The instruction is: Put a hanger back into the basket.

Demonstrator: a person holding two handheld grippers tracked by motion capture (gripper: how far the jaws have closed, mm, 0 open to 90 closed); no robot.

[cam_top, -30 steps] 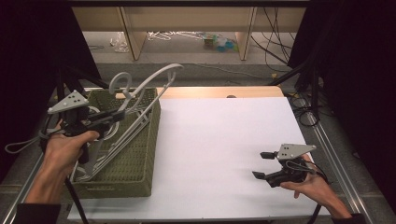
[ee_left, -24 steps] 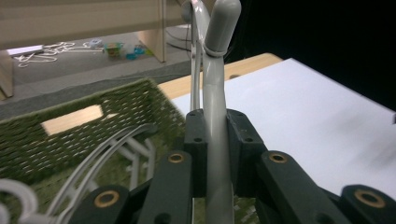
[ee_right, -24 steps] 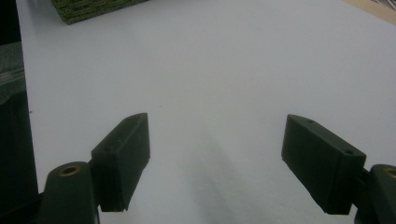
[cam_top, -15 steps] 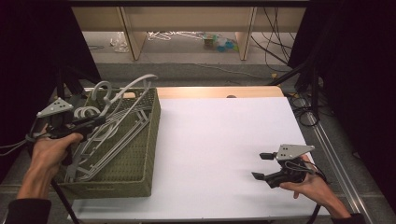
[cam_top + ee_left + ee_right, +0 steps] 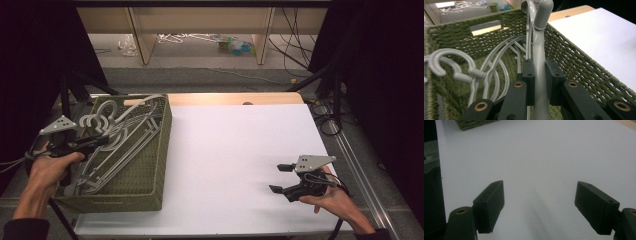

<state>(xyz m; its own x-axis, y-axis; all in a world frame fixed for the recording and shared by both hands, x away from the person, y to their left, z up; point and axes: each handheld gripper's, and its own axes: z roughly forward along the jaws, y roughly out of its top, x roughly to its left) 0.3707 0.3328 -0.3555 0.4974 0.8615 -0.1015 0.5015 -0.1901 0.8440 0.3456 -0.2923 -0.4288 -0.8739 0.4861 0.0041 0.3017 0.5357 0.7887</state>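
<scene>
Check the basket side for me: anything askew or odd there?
Nothing damaged or spilled. The grey plastic hangers lie jumbled in the green woven basket, some hooks poking above its rim. The left gripper is clamped on one hanger's arm. The right gripper rests open over the white tabletop.

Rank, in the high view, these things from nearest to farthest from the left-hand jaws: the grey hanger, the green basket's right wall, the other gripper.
1. Grey hanger: clamped in the left gripper, inside the basket.
2. Basket's right wall: just rightward.
3. Right gripper: far across the white table, jaws open.
</scene>
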